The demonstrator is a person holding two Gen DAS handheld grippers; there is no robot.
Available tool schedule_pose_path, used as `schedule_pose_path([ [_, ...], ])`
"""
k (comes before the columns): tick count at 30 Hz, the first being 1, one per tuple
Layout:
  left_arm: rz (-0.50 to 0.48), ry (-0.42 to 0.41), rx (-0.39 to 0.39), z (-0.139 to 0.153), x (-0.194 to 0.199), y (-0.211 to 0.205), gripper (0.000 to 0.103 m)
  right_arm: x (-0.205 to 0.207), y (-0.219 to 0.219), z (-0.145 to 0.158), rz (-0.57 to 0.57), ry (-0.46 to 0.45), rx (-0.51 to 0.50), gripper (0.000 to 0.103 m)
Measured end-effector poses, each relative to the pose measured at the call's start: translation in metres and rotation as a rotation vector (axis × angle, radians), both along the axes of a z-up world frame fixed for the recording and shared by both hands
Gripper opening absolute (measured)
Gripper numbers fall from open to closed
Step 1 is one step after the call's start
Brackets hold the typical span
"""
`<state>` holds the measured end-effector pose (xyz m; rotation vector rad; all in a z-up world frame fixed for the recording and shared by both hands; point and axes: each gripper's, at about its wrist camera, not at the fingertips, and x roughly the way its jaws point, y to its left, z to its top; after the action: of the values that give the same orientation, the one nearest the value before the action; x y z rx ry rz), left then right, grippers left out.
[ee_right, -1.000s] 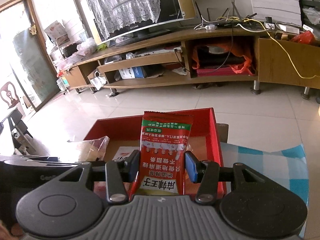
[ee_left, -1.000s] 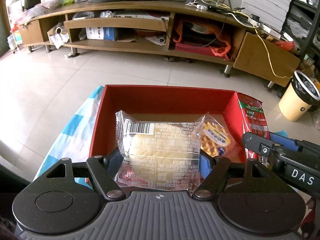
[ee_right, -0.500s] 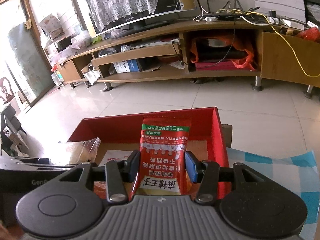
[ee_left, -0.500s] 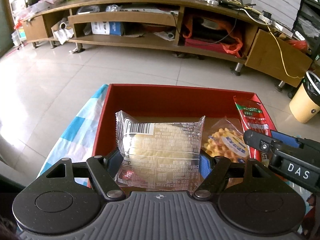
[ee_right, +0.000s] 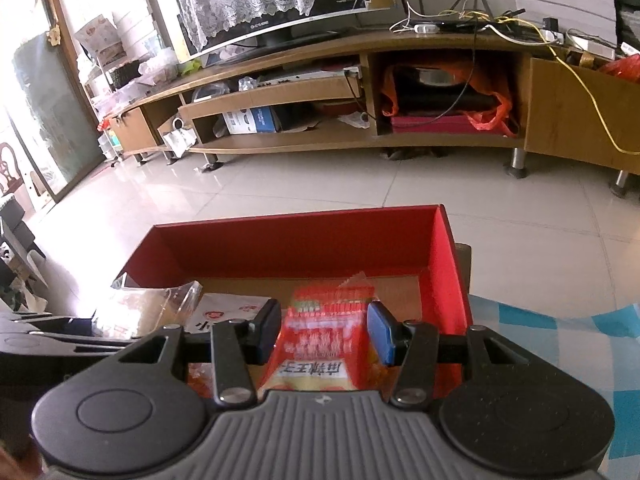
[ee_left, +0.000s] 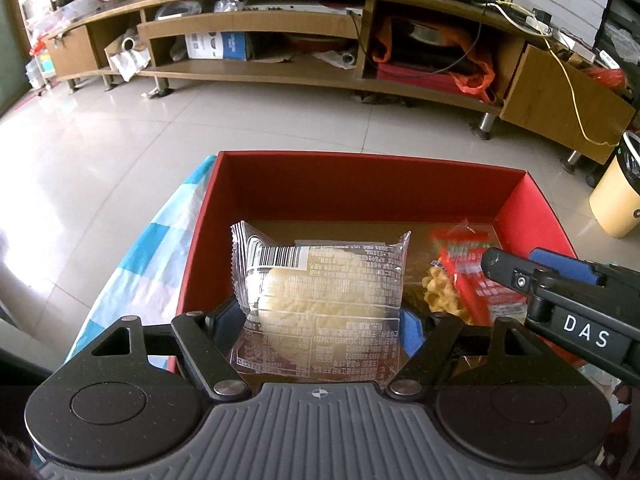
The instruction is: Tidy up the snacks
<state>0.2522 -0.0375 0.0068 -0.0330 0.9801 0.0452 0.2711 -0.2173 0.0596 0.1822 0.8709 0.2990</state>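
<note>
A red box (ee_left: 360, 184) stands on a blue-checked cloth (ee_left: 156, 248). My left gripper (ee_left: 320, 320) is shut on a clear-wrapped pale cake packet (ee_left: 320, 280) and holds it over the box's left half. A waffle packet (ee_left: 436, 292) lies inside the box. My right gripper (ee_right: 324, 332) has its jaws spread wider than the red snack packet (ee_right: 320, 344), which is blurred and dropping into the box's right side; it also shows in the left wrist view (ee_left: 472, 276). The box also shows in the right wrist view (ee_right: 304, 240).
A long wooden TV stand (ee_left: 320, 40) with cluttered shelves runs across the back, with tiled floor (ee_left: 120, 140) between. A cream waste bin (ee_left: 616, 200) stands on the right. A television (ee_right: 260, 0) sits on the stand. The right gripper's body (ee_left: 568, 300) reaches in beside the left one.
My right gripper has opened and let the red packet go; the packet has sunk down into the box. Both grippers have moved lower over the box. The left still holds the cake packet.
</note>
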Motion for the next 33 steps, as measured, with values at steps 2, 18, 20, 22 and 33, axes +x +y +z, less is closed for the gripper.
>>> schedule_pose_path([
  [2, 0.002, -0.008, 0.0, 0.001, 0.0, 0.0, 0.085, 0.0, 0.001, 0.0, -0.001, 0.0, -0.001, 0.048],
  [18, 0.007, -0.039, 0.009, 0.008, -0.004, 0.001, 0.094, -0.001, -0.003, 0.004, -0.025, -0.003, 0.007, 0.049],
  [20, 0.006, -0.042, 0.008, 0.009, -0.005, 0.001, 0.095, -0.002, -0.003, 0.005, -0.026, -0.003, 0.009, 0.049],
  [22, 0.006, -0.042, 0.009, 0.01, -0.006, 0.0, 0.095, -0.003, -0.004, 0.006, -0.027, -0.005, 0.009, 0.049],
  [33, 0.008, -0.049, 0.002, 0.014, -0.01, -0.001, 0.098, -0.009, -0.005, 0.012, -0.03, -0.015, 0.004, 0.052],
])
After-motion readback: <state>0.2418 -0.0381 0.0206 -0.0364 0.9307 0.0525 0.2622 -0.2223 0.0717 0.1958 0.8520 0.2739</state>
